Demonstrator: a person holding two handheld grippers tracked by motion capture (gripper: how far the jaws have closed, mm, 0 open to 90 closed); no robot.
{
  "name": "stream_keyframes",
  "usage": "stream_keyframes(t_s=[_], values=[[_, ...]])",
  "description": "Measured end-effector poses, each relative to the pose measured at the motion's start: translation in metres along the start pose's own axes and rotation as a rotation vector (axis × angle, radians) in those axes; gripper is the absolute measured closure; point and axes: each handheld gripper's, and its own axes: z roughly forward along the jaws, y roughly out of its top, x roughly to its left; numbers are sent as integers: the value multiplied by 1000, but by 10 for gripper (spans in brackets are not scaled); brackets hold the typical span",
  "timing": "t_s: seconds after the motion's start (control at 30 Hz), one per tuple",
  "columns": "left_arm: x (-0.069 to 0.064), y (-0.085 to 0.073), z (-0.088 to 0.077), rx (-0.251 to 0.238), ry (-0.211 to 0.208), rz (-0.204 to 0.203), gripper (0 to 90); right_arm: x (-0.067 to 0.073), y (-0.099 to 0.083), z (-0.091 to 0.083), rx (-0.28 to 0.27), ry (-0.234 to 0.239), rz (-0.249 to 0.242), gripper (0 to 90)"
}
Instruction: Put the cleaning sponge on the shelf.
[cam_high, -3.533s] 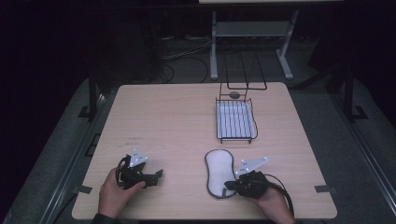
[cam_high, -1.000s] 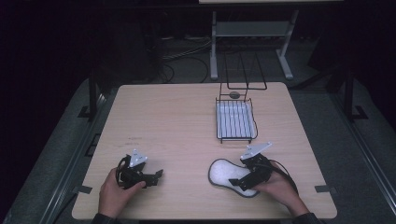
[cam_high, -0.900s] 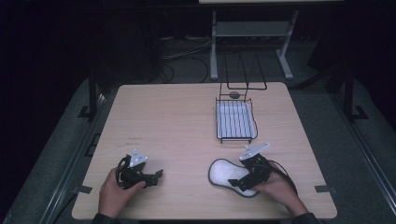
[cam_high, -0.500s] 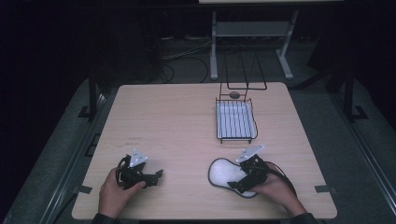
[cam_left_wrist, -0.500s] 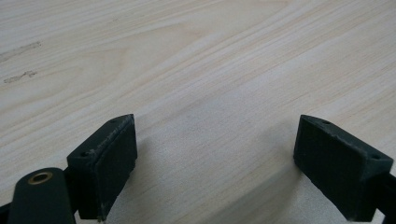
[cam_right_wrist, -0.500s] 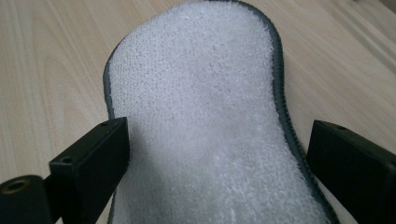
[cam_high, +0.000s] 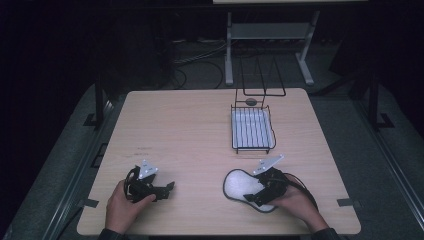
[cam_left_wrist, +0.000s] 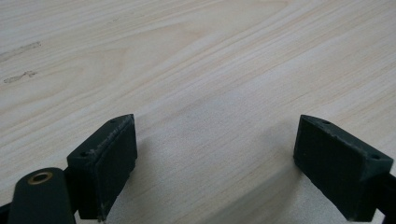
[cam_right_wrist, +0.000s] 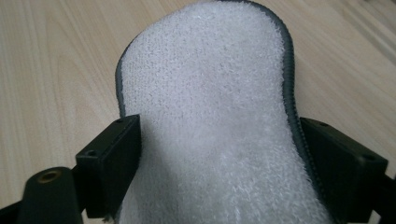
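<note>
A: Right gripper (cam_right_wrist: 219, 163) first. Its two black jaws stand wide, one on each side of the white fleecy insole with a dark grey stitched edge (cam_right_wrist: 205, 116), straddling the narrow waist. They sit right at its edges (I can't tell if they press it).

B: Makes sense; the waist is the slimmest place to pinch. Where does it lie?

A: Flat on the pale wooden table (cam_high: 180, 130), near the front edge at the right, fleece up.

B: And the left gripper (cam_high: 169, 187)?

A: Parked low at the front left, jaws spread over bare wood, holding nothing, well apart from the insole.

B: Beyond?

A: A black wire basket with a white ribbed liner (cam_high: 252, 129) toward the far edge. Perhaps the destination, though that's a guess.
</note>
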Motion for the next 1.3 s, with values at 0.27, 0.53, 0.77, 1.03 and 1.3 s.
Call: stream_keyframes(t_s=[0.27,0.53,0.77,1.03,1.3], values=[[0,0,0,-1,0,-1,127,1,-1,-7,-32,-14,-5,287],[0,0,0,-2,-1,-2,127,-1,-1,-17,-80,-12,5,439],[0,0,0,-2,0,-2,127,-3,-2,-23,-106,-6,13,537],[0,0,0,-3,-1,-3,127,-6,-2,-31,-136,25,36,629],[0,0,0,-3,0,-3,127,-8,-1,-43,-210,57,49,749]])
